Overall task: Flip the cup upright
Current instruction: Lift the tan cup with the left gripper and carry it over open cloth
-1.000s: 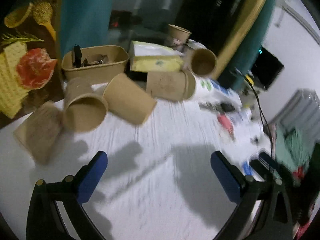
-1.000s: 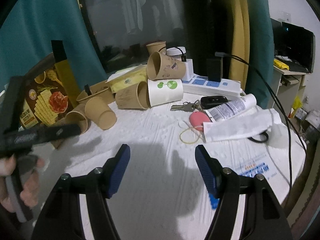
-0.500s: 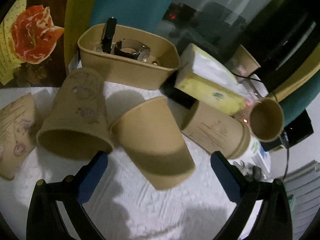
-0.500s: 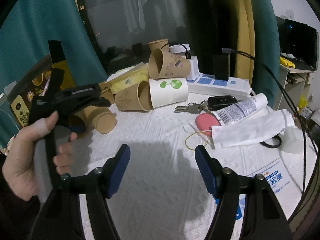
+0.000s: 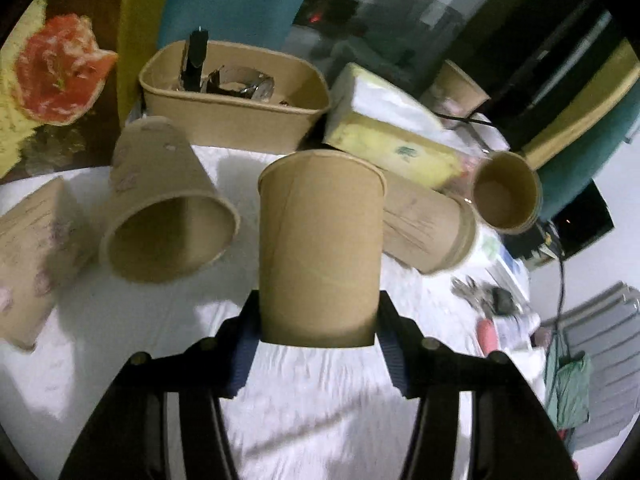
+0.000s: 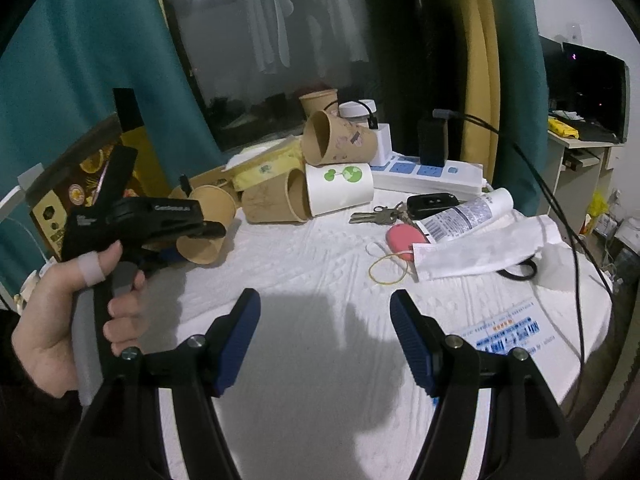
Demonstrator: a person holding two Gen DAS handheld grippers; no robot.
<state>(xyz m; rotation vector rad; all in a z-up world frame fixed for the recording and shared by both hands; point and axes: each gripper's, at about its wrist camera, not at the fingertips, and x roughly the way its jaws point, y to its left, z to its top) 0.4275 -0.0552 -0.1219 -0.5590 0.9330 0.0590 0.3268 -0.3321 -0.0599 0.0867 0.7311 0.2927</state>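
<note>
A plain brown paper cup (image 5: 320, 252) fills the middle of the left wrist view. My left gripper (image 5: 318, 320) is shut on its lower part, one blue pad on each side, and its mouth points away from the camera. In the right wrist view the same cup (image 6: 206, 226) hangs tilted in the left gripper (image 6: 172, 254) just above the white table (image 6: 320, 280). My right gripper (image 6: 324, 320) is open and empty over the table's near middle.
Several other brown cups lie on their sides: one to the left (image 5: 168, 216), one to the right (image 5: 424, 228), one stacked higher (image 6: 338, 138). A brown box (image 5: 236, 96), a tissue pack (image 5: 384, 132), a white cup (image 6: 340, 188), keys (image 6: 380, 214) and papers (image 6: 484, 248) crowd the table.
My left gripper moved in on the plain brown cup, shut on it and lifted it off the table. The right gripper has stayed open and nearly still.
</note>
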